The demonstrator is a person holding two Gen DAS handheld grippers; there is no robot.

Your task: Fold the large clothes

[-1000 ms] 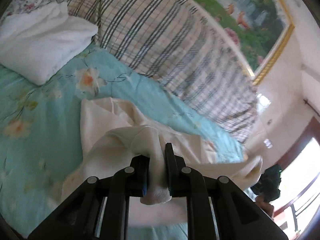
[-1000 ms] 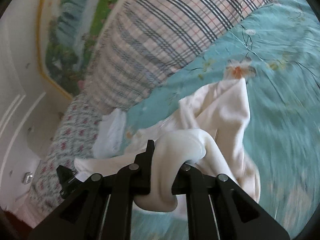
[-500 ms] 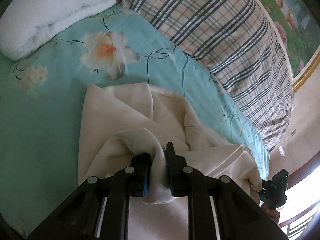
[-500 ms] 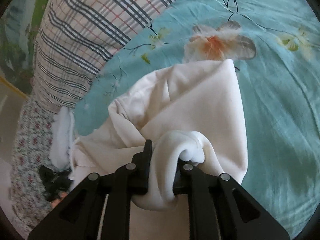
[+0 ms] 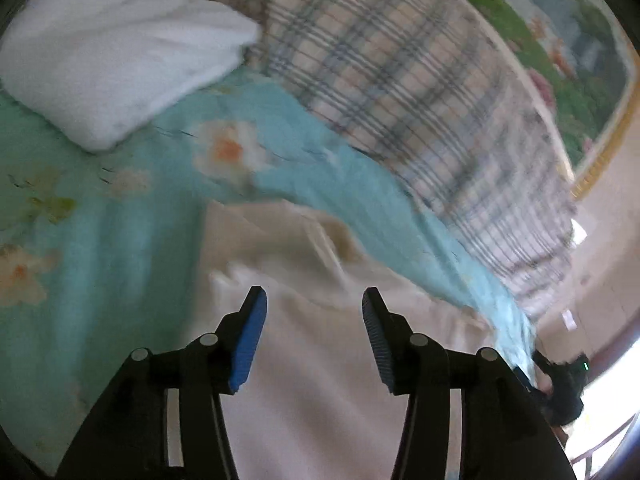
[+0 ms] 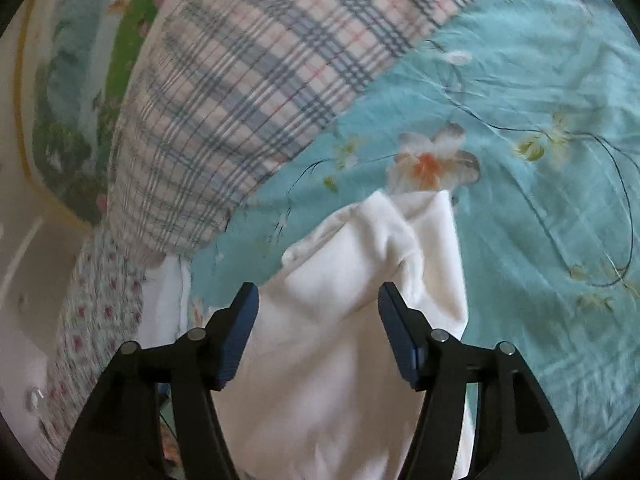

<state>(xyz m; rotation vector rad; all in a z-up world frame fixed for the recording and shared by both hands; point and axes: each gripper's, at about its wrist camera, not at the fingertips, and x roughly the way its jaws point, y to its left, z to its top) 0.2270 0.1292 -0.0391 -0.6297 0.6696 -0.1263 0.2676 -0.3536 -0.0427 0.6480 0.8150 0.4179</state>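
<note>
Teal floral bedsheet, plaid quilt behind, cream garment lying on it. Only left view shows the white pillow. Left gripper and right gripper jaws are opening, pads off the cloth.

The garment lies on the bedsheet, and every place here is given from it. Beyond the garment, along the far edge of the bedsheet, lies the plaid pillow. Behind the pillow, on the wall, hangs the framed picture. In the left wrist view a folded towel rests on the bedsheet beyond and to the left of the garment, just beside the pillow. Both grippers' views look over the garment's near part.
</note>
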